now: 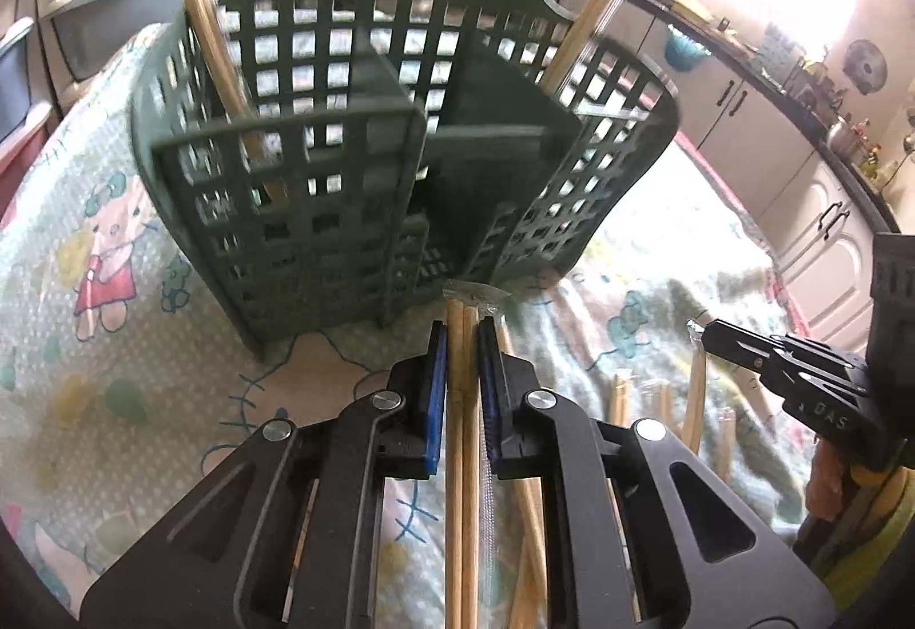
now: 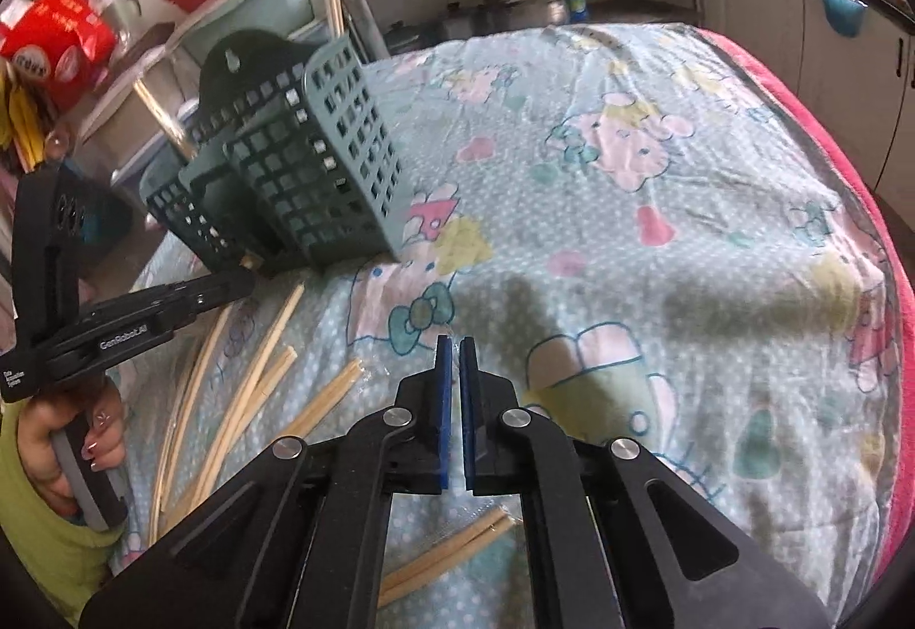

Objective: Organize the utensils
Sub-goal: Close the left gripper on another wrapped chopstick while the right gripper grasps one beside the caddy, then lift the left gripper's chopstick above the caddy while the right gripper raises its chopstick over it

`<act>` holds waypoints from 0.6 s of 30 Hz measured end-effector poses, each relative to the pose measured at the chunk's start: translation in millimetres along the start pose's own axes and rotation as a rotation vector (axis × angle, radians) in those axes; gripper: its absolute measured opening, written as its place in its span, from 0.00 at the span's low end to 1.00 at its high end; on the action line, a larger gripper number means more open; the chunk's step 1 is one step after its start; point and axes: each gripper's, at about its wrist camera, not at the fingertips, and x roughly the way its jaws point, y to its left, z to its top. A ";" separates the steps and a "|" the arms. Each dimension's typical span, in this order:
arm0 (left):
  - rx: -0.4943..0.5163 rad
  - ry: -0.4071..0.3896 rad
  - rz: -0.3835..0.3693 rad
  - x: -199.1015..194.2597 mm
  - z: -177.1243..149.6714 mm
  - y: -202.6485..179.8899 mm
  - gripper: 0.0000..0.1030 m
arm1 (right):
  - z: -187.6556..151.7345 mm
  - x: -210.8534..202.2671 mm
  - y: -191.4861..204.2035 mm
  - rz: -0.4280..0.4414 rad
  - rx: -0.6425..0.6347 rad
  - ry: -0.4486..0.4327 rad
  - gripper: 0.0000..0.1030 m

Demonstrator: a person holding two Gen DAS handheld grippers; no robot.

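Kitchen cabinets ring a cartoon-print cloth [image 1: 114, 286]. Left wrist view: left gripper [image 1: 462, 337] pinches wrapped chopsticks [image 1: 462, 457] before the rack [image 1: 343, 206], which already holds some. Right wrist view: right gripper [image 2: 455, 349] pressed together, apparently on a clear wrapper; several pairs [image 2: 251, 389] remain loose.

Left gripper [image 1: 463, 337]: pointing steeply downward; blue pads [image 1: 437, 389] pressing in from both sides, jaws nearly together and gripping; in the right wrist view sitting at 9 o'clock [image 2: 240, 280], its black body angling toward 2 o'clock. Left hand [image 2: 68, 434]: wrapping around the handle, fingers curling over it; a yellow-green sleeve [image 2: 34, 526] showing at 8 o'clock. Right gripper [image 2: 455, 343]: tilting downward, jaws drawn almost fully together, a clear film wisp showing at its tips; in the left wrist view sitting at 4 o'clock [image 1: 706, 334], tips pointing toward 10 o'clock.
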 end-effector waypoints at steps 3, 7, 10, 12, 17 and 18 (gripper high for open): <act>-0.004 -0.027 -0.018 -12.1 3.7 0.4 0.07 | 0.9 -10.3 -2.0 0.007 0.017 -0.032 0.03; -0.006 -0.060 -0.033 -27.7 8.0 0.3 0.07 | 3.2 -28.0 -1.6 0.030 0.032 -0.083 0.02; -0.011 -0.087 -0.048 -37.9 12.3 -0.7 0.07 | 5.2 -41.5 3.8 0.048 0.026 -0.121 0.02; -0.011 -0.106 -0.058 -45.9 13.8 -1.6 0.07 | 7.4 -51.6 9.5 0.052 0.012 -0.152 0.02; -0.015 -0.147 -0.087 -66.8 18.3 -1.5 0.07 | 13.7 -73.5 25.0 0.060 -0.018 -0.216 0.01; -0.013 -0.156 -0.089 -71.0 19.3 -1.5 0.07 | 15.0 -78.4 28.9 0.063 -0.027 -0.229 0.01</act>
